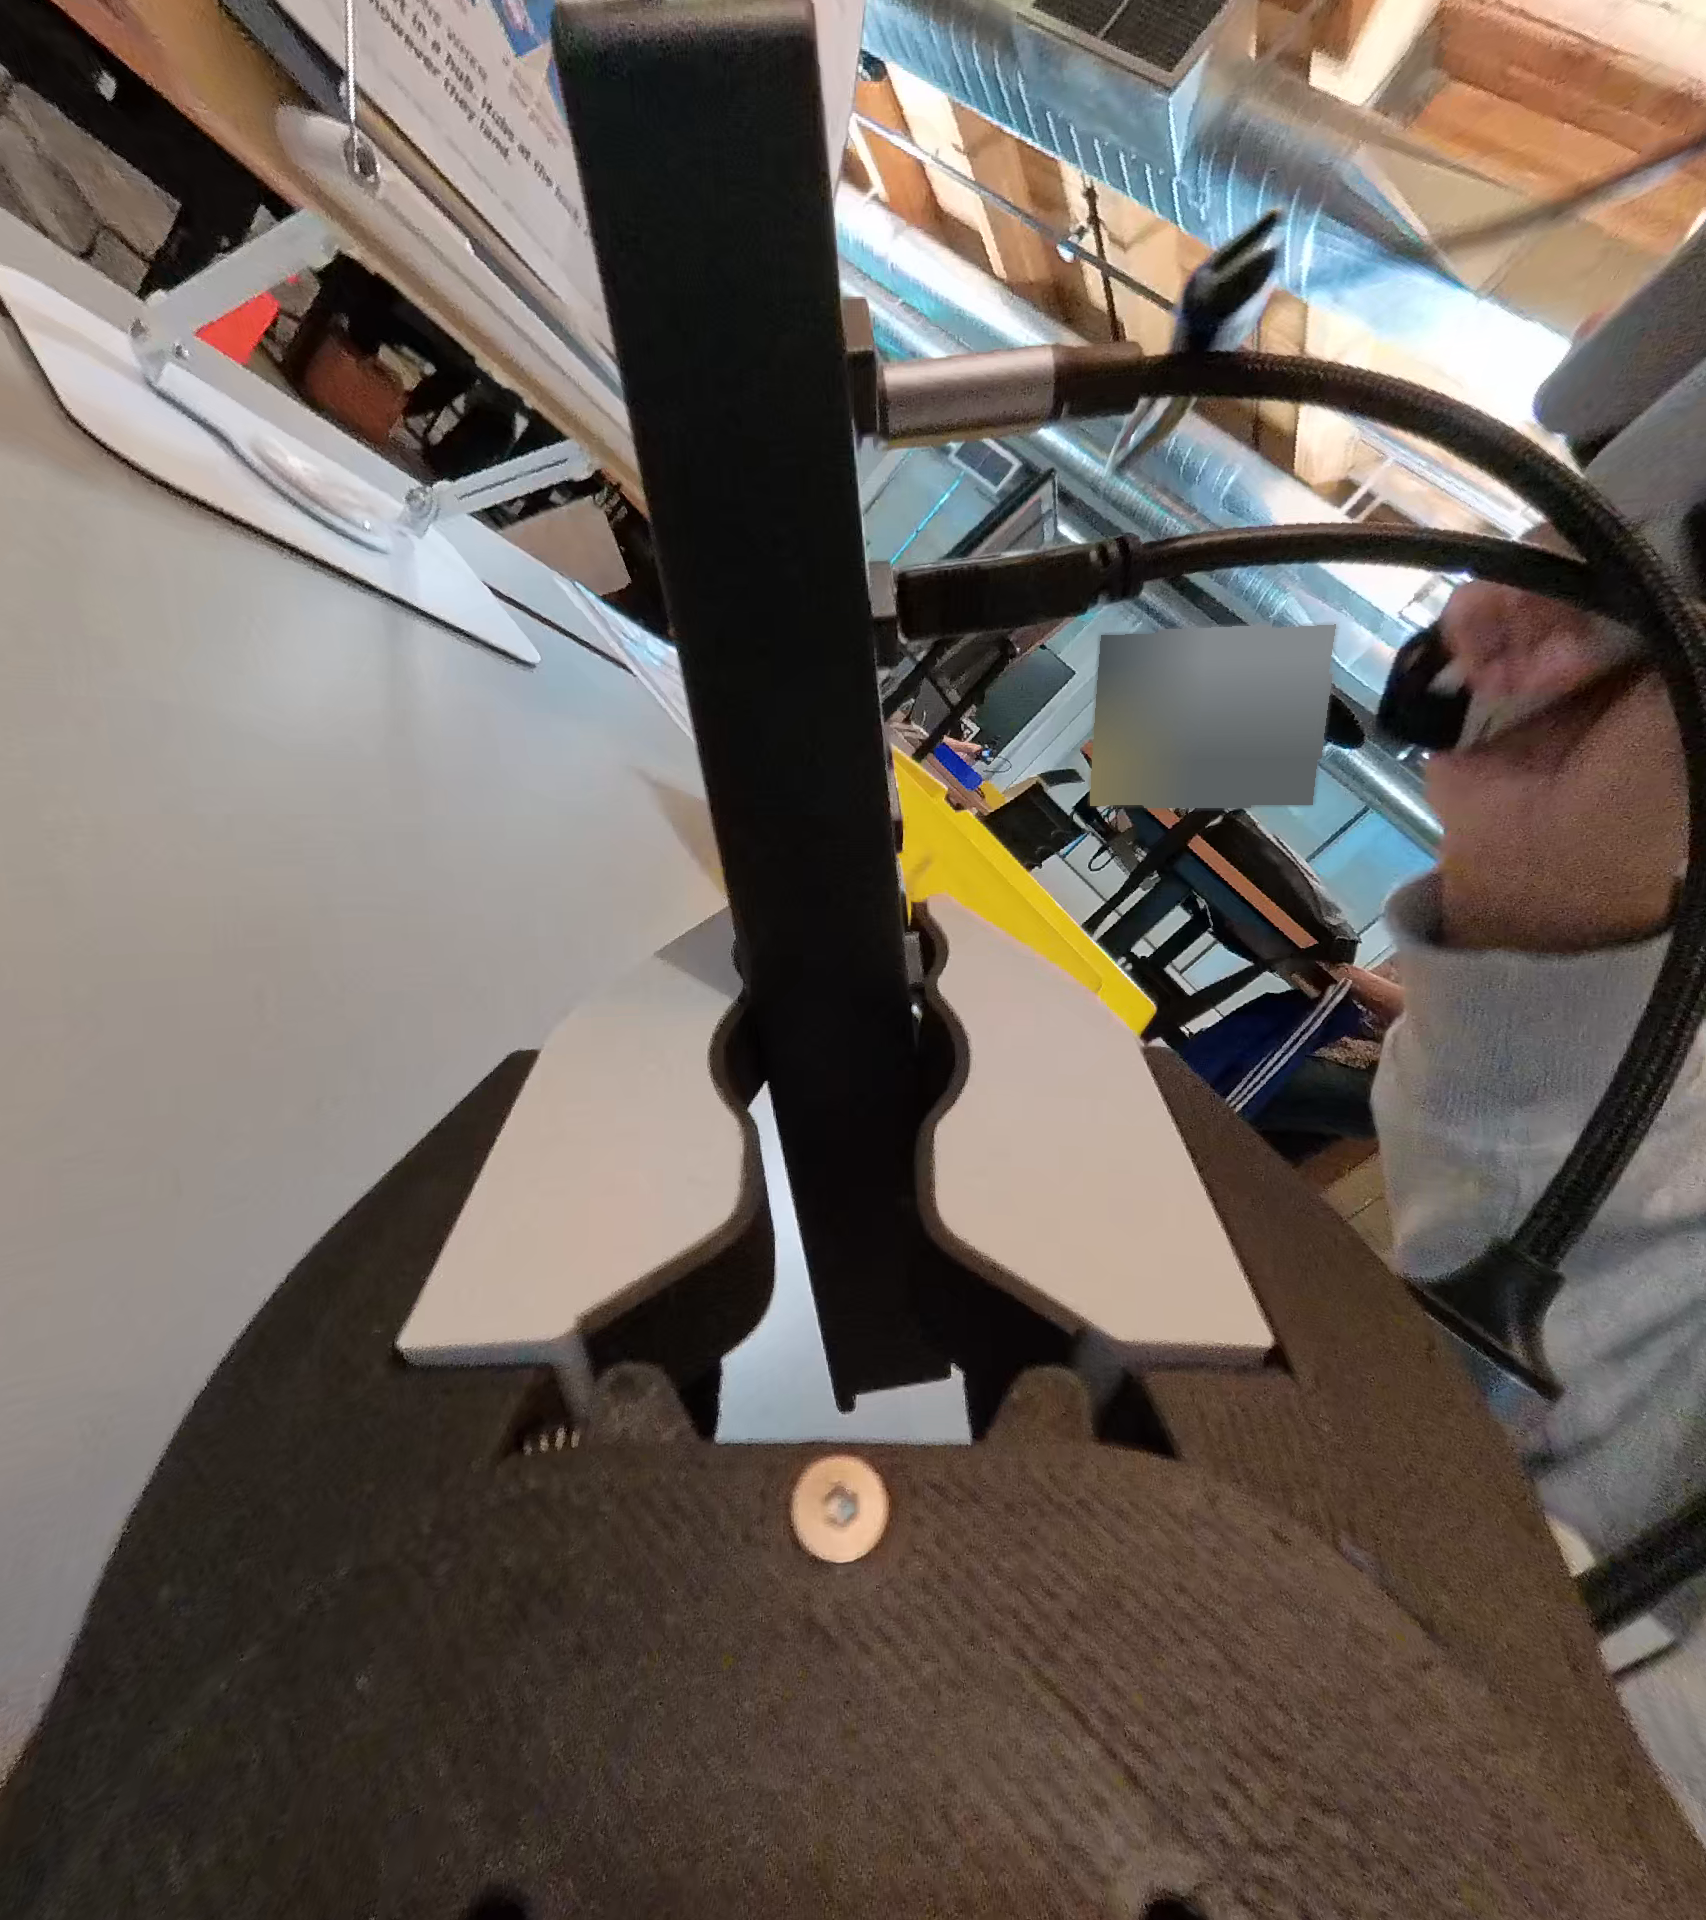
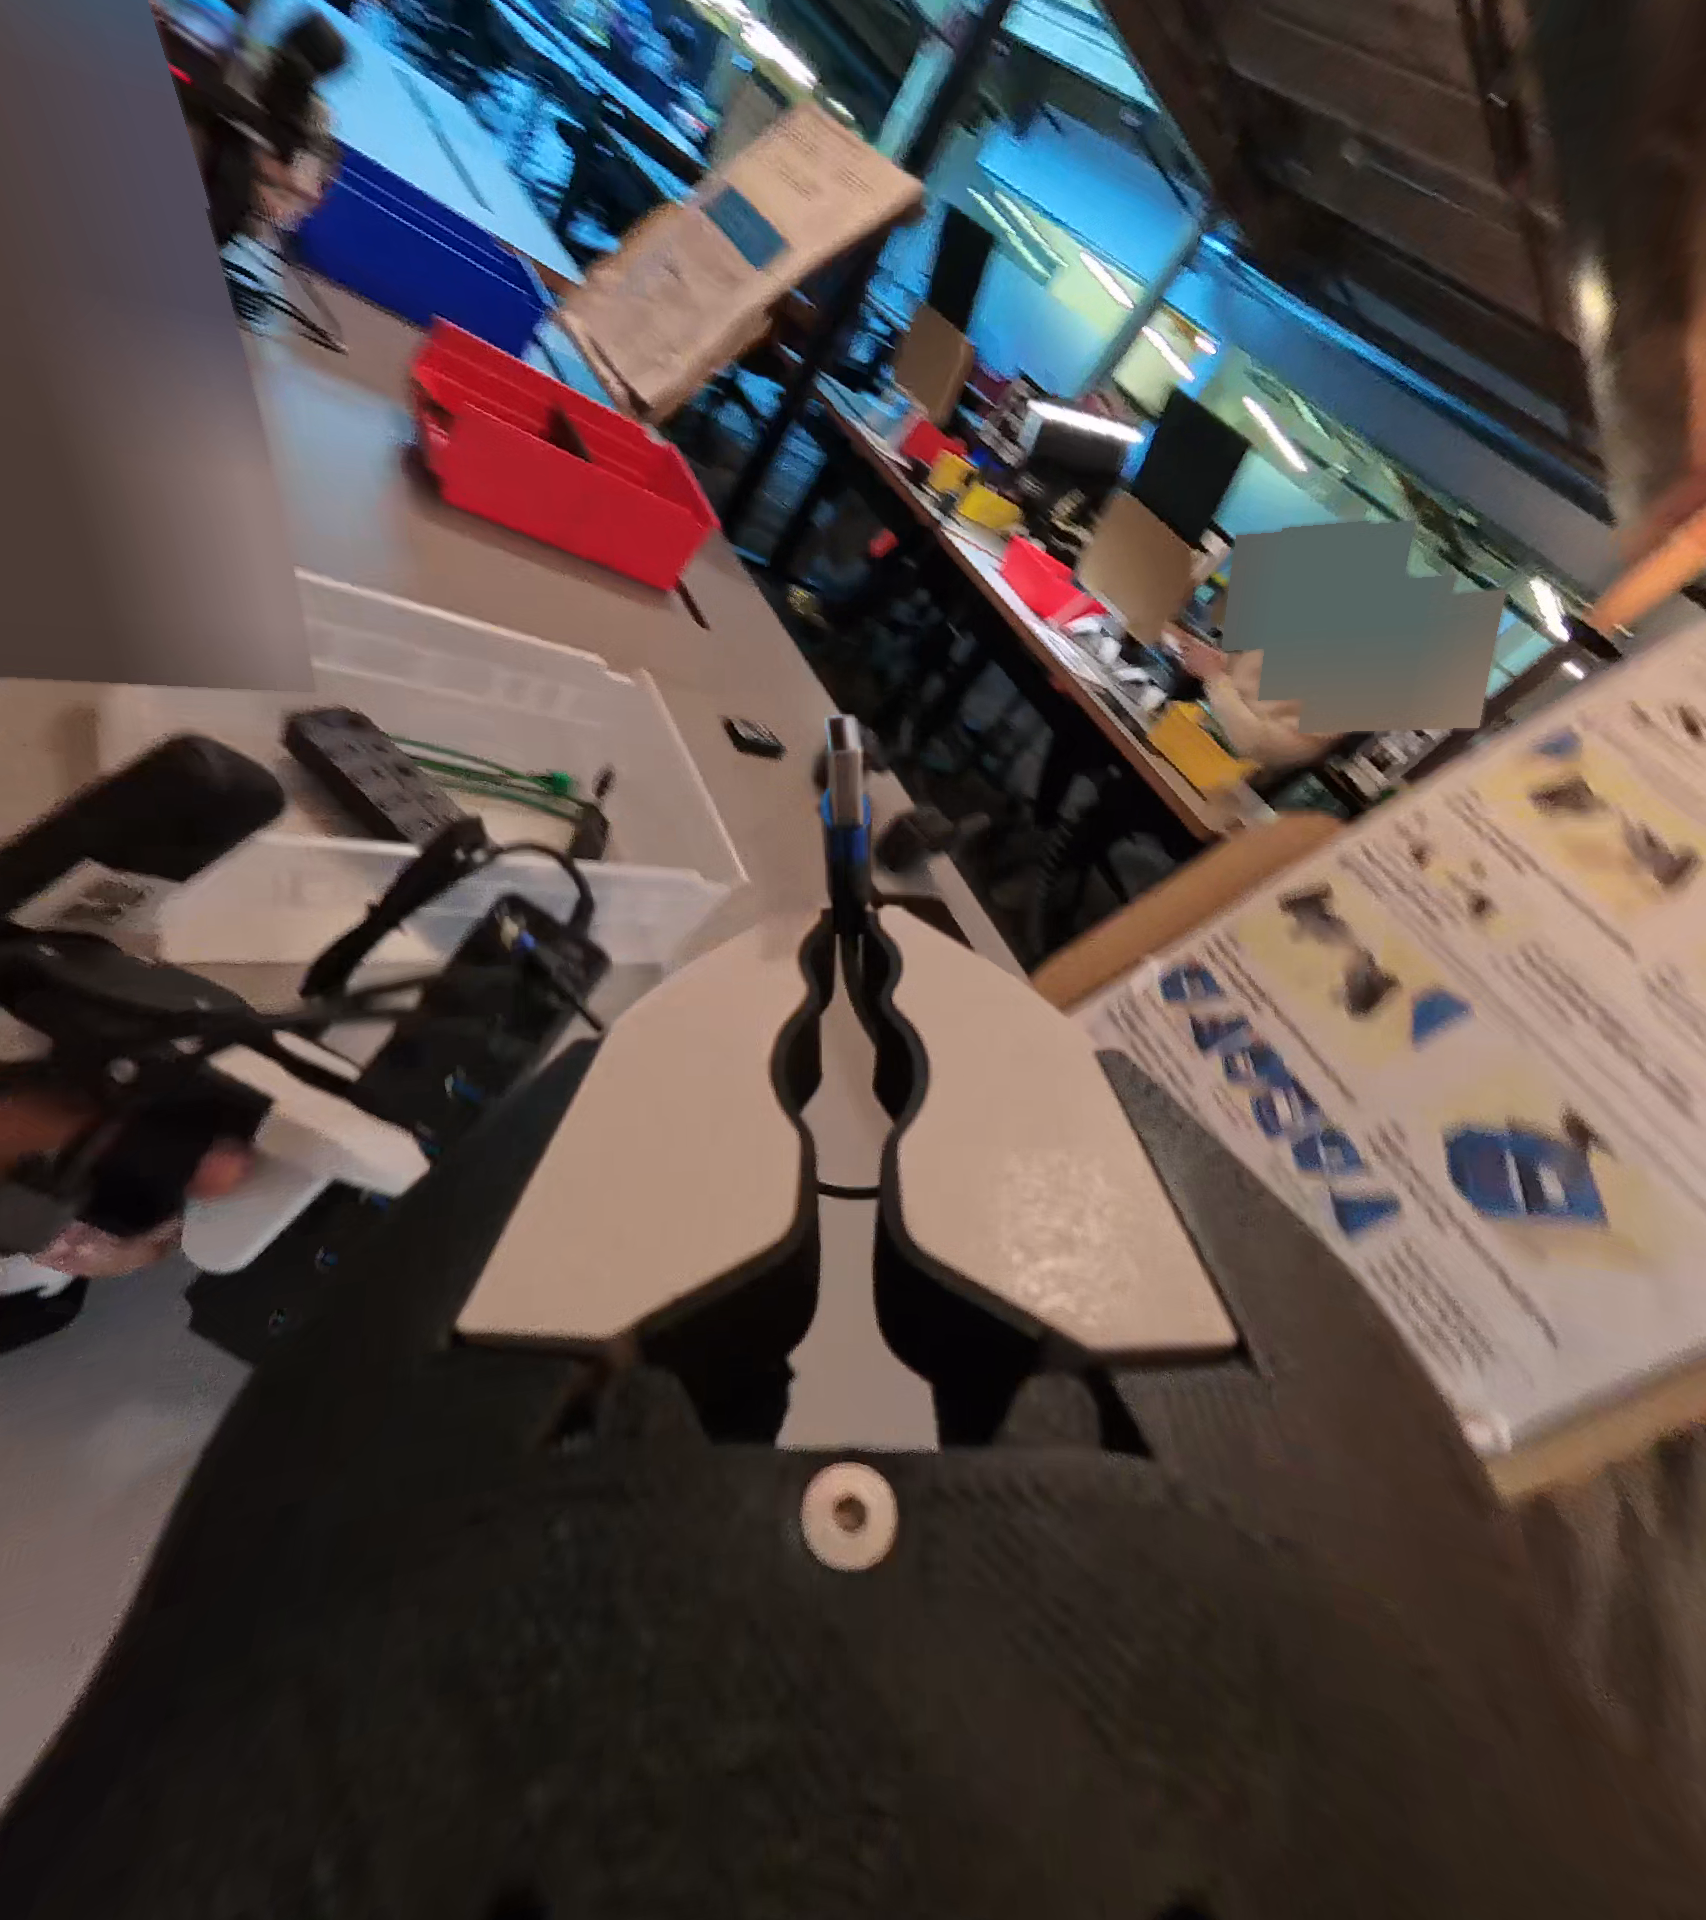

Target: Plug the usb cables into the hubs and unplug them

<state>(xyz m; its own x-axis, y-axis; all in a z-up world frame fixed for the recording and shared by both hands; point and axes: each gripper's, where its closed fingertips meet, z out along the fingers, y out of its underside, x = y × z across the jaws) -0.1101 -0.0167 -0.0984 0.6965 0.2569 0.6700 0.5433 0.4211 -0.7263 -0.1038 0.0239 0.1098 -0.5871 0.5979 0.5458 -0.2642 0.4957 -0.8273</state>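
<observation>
Clamped in left gripper (image 1: pixel 833 997): black hub (image 1: pixel 724 582), rigid, light, held edgewise and raised off table (image 1: pixel 205 935), two braided cables (image 1: pixel 1451 416) seated. Pinched in right gripper (image 2: pixel 854 951): loose USB plug (image 2: pixel 847 800), stiff shell, limp cord; best gripped behind metal tip. Both tilted steeply.

The left gripper (image 1: pixel 833 997) clamps a long black hub (image 1: pixel 724 520) upright between its fingers (image 1: pixel 620 1174). Two black braided cables, one with a silver plug (image 1: pixel 974 395) and one with a black plug (image 1: pixel 994 597), enter its right side above the pale surface (image 1: pixel 205 935).
</observation>
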